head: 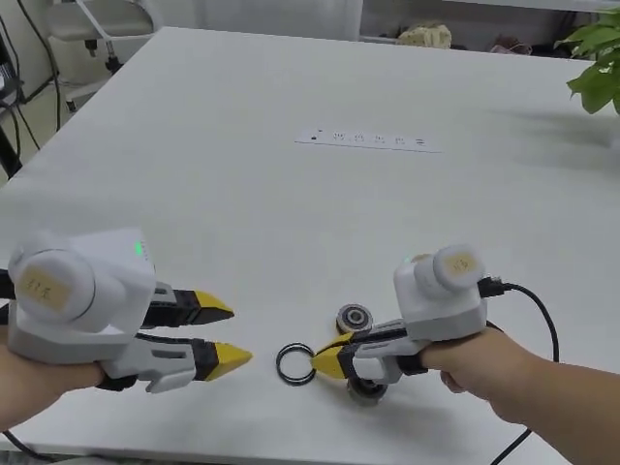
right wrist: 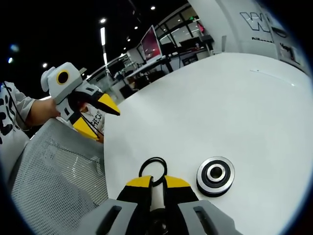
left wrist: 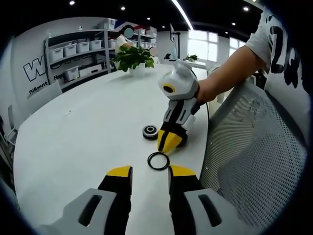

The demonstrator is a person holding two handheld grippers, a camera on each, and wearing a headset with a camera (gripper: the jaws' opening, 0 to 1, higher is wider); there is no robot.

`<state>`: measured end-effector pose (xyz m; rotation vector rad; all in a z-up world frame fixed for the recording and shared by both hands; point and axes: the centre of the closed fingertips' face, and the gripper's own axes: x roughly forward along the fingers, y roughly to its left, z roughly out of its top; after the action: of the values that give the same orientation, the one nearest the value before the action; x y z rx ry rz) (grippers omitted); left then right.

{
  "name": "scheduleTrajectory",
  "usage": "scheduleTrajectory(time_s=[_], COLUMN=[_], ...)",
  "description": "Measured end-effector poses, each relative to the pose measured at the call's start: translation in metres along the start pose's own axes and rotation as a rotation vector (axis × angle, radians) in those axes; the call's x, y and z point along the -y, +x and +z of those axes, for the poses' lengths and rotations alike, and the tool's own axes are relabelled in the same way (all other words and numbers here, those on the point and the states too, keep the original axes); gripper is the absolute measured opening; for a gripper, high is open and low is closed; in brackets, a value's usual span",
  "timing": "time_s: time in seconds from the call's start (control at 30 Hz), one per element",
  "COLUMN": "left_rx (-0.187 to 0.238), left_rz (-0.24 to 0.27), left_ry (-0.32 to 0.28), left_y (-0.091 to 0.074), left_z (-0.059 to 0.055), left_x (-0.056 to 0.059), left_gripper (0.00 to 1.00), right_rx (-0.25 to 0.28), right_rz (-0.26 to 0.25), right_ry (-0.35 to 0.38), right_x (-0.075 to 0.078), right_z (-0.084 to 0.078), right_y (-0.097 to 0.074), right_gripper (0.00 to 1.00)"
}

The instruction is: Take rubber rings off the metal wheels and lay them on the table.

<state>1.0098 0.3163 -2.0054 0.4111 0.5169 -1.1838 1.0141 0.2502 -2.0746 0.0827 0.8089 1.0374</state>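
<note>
Rubber ring (head: 279, 366) lies flat on the near table (head: 291, 213). The right gripper (head: 322, 358) pinches its edge between nearly closed jaws, apparently laying it down beside a metal wheel (head: 355, 318). Left gripper (head: 235, 332) waits left, jaws spread.

Head view looks down at the table (head: 291, 194); both low gripper views face each other, sharing the rubber ring (left wrist: 149, 161).
</note>
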Motion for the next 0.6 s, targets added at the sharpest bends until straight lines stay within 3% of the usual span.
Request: scheduleTrajectory(time_s=[0.6], left_rx=[-0.012], left_rz=[-0.011], left_ry=[-0.003], left_y=[0.002], left_z=[0.004], left_x=[0.000], left_gripper=[0.33], right_rx=[0.077], right_rz=[0.007], right_ry=[0.005], right_x=[-0.002], right_z=[0.023], right_y=[-0.016], right_gripper=[0.12])
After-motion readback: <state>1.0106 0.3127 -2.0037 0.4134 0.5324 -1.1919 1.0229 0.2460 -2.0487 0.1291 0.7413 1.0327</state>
